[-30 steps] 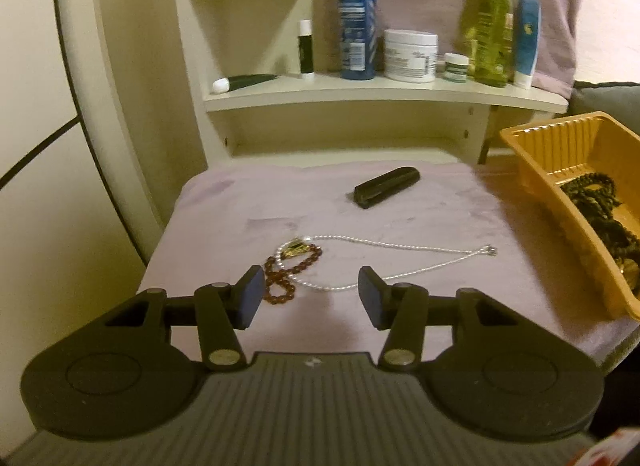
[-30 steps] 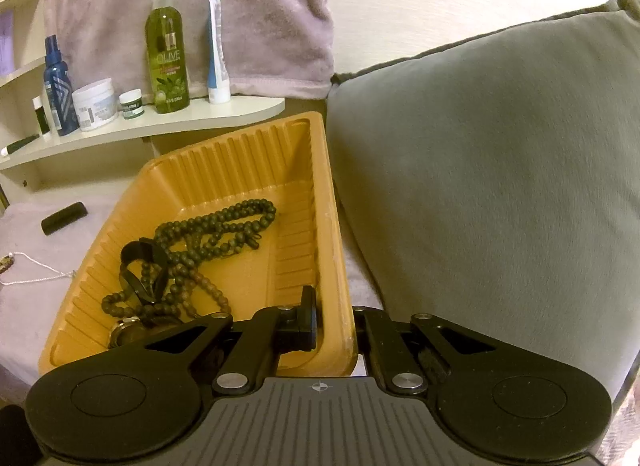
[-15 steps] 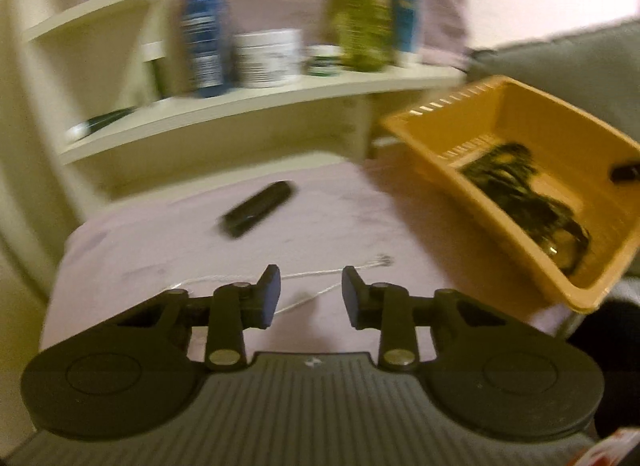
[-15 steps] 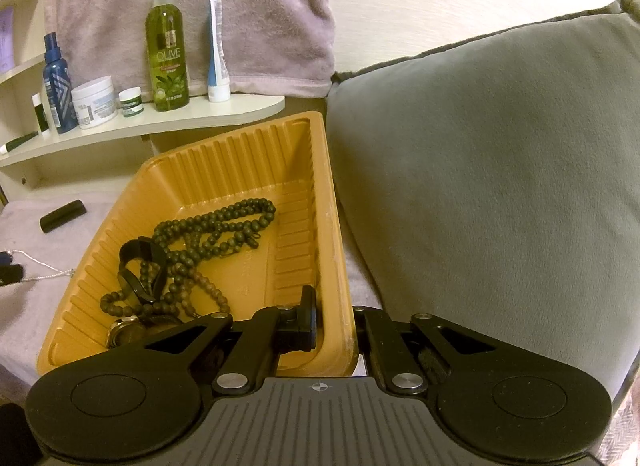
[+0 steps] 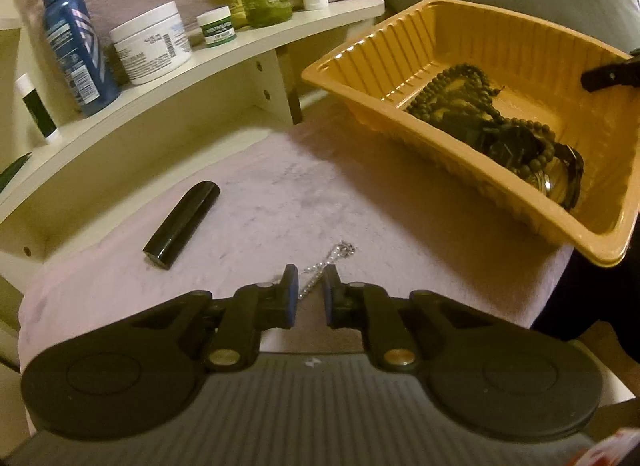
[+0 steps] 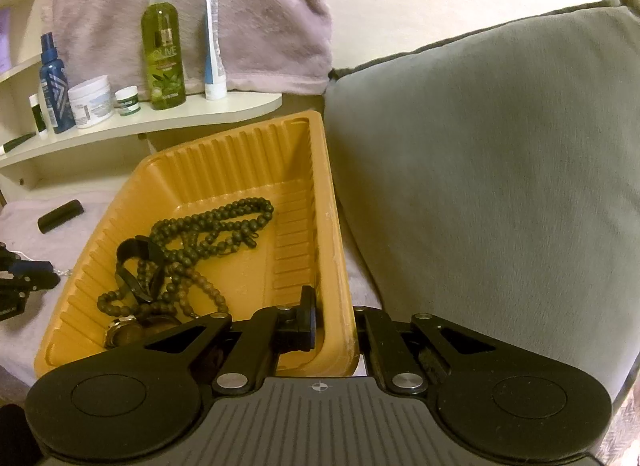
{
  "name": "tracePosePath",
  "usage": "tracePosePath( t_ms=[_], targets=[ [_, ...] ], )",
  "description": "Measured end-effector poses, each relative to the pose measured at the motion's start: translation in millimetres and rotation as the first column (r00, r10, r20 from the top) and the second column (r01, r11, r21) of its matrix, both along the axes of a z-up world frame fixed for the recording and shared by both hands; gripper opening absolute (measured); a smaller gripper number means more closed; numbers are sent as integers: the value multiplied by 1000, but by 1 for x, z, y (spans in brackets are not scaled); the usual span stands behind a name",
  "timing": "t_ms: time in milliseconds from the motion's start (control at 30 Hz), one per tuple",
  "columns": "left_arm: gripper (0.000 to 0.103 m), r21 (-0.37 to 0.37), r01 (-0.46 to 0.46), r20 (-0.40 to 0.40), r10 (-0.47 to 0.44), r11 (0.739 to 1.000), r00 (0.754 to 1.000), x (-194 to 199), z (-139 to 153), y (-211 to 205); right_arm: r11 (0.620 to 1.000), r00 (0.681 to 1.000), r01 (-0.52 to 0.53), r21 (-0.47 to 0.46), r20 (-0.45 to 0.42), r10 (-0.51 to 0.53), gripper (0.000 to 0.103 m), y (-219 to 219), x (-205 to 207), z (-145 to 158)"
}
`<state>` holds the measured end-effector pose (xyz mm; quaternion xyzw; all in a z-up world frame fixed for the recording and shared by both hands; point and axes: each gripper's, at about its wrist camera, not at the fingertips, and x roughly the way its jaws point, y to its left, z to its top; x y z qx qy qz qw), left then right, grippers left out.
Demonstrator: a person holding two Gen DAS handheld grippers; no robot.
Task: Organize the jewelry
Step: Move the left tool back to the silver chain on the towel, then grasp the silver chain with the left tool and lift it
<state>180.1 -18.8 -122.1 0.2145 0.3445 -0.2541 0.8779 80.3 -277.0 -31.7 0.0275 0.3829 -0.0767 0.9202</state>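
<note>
A thin white pearl necklace's clasp end [image 5: 340,250] lies on the pale pink cloth, its strand running back between the fingers of my left gripper [image 5: 310,272]. The jaws are closing with a narrow gap still showing, and the pads do not press on the strand. An orange ribbed tray [image 5: 400,25] to the right holds dark bead strands [image 5: 460,89] and a watch [image 5: 560,169]. In the right wrist view my right gripper [image 6: 334,306] is shut on the tray's [image 6: 224,153] near wall, one finger inside and one outside.
A black tube [image 5: 182,225] lies on the cloth to the left. A cream shelf [image 5: 240,57] behind carries a blue bottle [image 5: 72,37], white jar [image 5: 150,41] and green bottle [image 6: 162,49]. A grey cushion [image 6: 480,165] stands right of the tray.
My left gripper has swung right toward the tray and rolled, and its jaws have narrowed around the necklace's clasp end. The brown bracelet has left view. The right gripper has not moved.
</note>
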Motion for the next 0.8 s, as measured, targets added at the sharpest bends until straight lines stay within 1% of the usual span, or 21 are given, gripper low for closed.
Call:
tracePosePath(
  t_ms=[67,100,167,367,500,633,667,700,733,800],
  targets=[
    [4,4,1,-6,-1,1000,1000,1,1,-1,1000,1000,0,0,1,0,5,0,1,0],
    [0,19,-3,2,3,1000,1000,1,1,-2,1000,1000,0,0,1,0,5,0,0,0],
    [0,21,-13,15,12,1000,1000,0,3,-3,1000,1000,0,-1,1,0,5,0,0,0],
    [0,-38,-51,43,52,998,998,-2,24,7,1000,1000,-1,-3,2,1,5,0,-1,1],
    [0,-43,-29,62,32,999,998,-2,37,11,1000,1000,1,-3,6,-1,5,1,-2,2],
    [0,-25,6,40,-5,1000,999,-2,30,8,1000,1000,2,-3,9,-2,5,2,-3,3],
    [1,-23,10,37,-9,1000,999,-1,26,7,1000,1000,1,-4,8,-1,5,2,-2,3],
    [5,-23,12,32,-12,1000,999,0,22,6,1000,1000,1,-4,7,-1,5,2,-2,3],
    [6,-23,15,27,-15,1000,1000,0,18,4,1000,1000,1,-4,6,-1,5,2,-2,4],
    [6,-15,24,17,-23,1000,1000,3,11,1,1000,1000,1,-4,5,-1,5,2,-2,4]
  ],
)
